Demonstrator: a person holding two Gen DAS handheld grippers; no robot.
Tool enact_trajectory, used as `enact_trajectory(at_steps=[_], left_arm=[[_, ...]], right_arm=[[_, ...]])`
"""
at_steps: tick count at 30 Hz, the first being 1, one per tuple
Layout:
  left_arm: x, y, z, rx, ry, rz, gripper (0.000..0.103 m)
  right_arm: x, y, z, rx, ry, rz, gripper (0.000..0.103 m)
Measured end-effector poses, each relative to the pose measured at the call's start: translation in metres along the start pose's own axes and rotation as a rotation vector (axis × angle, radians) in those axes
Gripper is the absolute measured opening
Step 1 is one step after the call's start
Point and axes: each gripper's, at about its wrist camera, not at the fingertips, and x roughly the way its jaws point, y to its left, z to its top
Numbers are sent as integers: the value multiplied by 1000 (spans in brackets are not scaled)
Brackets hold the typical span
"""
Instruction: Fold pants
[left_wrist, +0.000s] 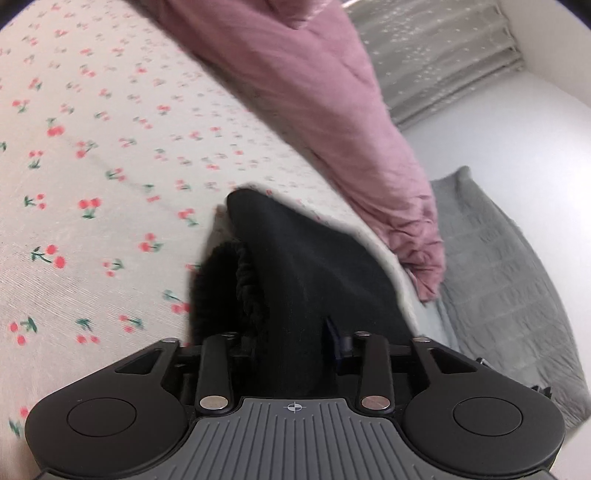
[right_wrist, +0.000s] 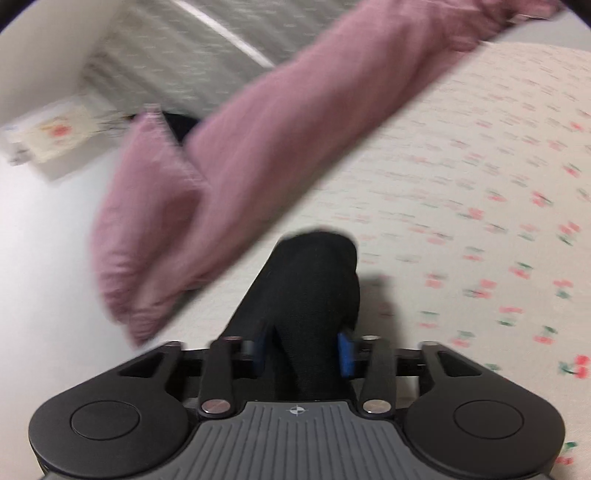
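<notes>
Left wrist view: the left tool is pointing slightly downward over the bed, whose sheet is showing a cherry print. The black pants are lying bunched between its jaws, with the gathered waistband showing at the left side. The cloth is filling the gap at a middling width. One blue pad is showing at the right, the other is hidden, so I cannot tell whether the tool is pressing on the cloth or merely standing around it. The pants are running forward from the tool onto the sheet, near the bed's edge. A pink quilt is lying beyond them, hanging over that edge above a grey mat.

Right wrist view, blurred: the right tool is standing likewise around a fold of the pants, both blue pads just beside the cloth; grip cannot be told. The quilt is lying ahead.
</notes>
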Motion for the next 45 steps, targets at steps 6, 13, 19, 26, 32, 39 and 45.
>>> enact_trajectory(at_steps=[6, 13, 19, 26, 32, 39, 45], left_arm=[[-21, -23, -1, 118, -46, 88, 73], [-58, -75, -31, 414, -111, 285, 93], [-66, -79, -58, 491, -54, 317, 93], [-60, -69, -81, 578, 14, 385, 94], [-79, -77, -92, 603, 43, 443, 97], [-92, -106, -115, 656, -28, 565, 103], [-90, -122, -134, 657, -38, 651, 103]], right_arm=[[-18, 8, -4, -66, -46, -25, 75], [-48, 47, -24, -313, -86, -163, 89], [-53, 52, -49, -462, -29, -202, 91], [-49, 36, -66, -492, 79, -275, 93], [-77, 34, -67, -419, 81, -260, 94], [-94, 53, -74, -467, -14, -364, 103], [-106, 67, -81, -486, -63, -407, 103]])
